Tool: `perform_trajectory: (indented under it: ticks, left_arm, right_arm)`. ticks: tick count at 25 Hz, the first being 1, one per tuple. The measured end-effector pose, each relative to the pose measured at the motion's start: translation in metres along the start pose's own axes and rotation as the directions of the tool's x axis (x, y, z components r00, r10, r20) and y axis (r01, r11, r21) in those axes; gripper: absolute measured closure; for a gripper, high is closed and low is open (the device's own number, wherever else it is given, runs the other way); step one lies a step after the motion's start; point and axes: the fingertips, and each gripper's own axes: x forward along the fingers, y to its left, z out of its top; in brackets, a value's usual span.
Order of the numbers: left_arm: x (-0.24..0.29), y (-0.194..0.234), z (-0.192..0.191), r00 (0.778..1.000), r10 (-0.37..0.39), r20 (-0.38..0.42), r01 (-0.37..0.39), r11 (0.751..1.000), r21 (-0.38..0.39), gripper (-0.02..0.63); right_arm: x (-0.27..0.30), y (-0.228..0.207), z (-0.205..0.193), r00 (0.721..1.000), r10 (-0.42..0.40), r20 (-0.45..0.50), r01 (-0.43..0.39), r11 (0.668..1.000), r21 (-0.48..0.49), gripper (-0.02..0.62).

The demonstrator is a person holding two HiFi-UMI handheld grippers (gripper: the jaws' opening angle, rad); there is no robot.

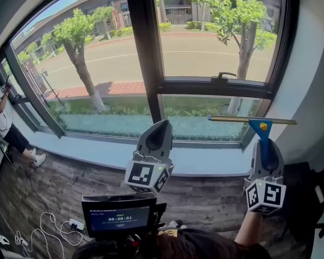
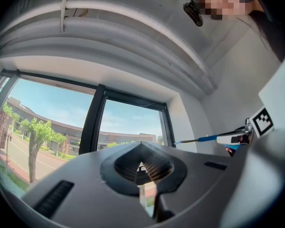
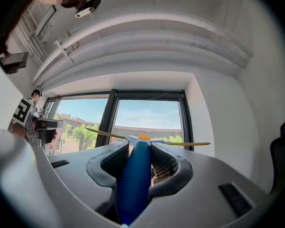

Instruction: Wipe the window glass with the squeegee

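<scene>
The squeegee (image 1: 252, 121) has a blue handle and a long brass blade. My right gripper (image 1: 265, 144) is shut on the handle, and the blade lies level in front of the lower right pane (image 1: 200, 125), near its top edge. The right gripper view shows the blue handle (image 3: 133, 184) between the jaws and the blade (image 3: 185, 143) across the window. My left gripper (image 1: 159, 129) hangs shut and holds nothing, before the dark centre post (image 1: 146, 53). The left gripper view has its tips (image 2: 141, 164) together and the squeegee (image 2: 206, 138) off to the right.
A pale window sill (image 1: 97, 152) runs under the panes, above a wooden floor with white cables (image 1: 32, 233). A person (image 1: 2, 123) stands at the far left by the window. A latch handle (image 1: 222, 77) sits on the crossbar. The right wall (image 1: 313, 90) is close to the blade's end.
</scene>
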Motion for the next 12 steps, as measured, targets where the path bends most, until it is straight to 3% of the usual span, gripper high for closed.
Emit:
perform_trajectory:
  ticks: [12]
  left_arm:
    - [0.05, 0.036, -0.017, 0.999, -0.054, -0.004, 0.053, 0.998, -0.019, 0.604]
  right_arm:
    - [0.051, 0.01, 0.001, 0.998, -0.055, 0.017, 0.055, 0.998, -0.006, 0.454]
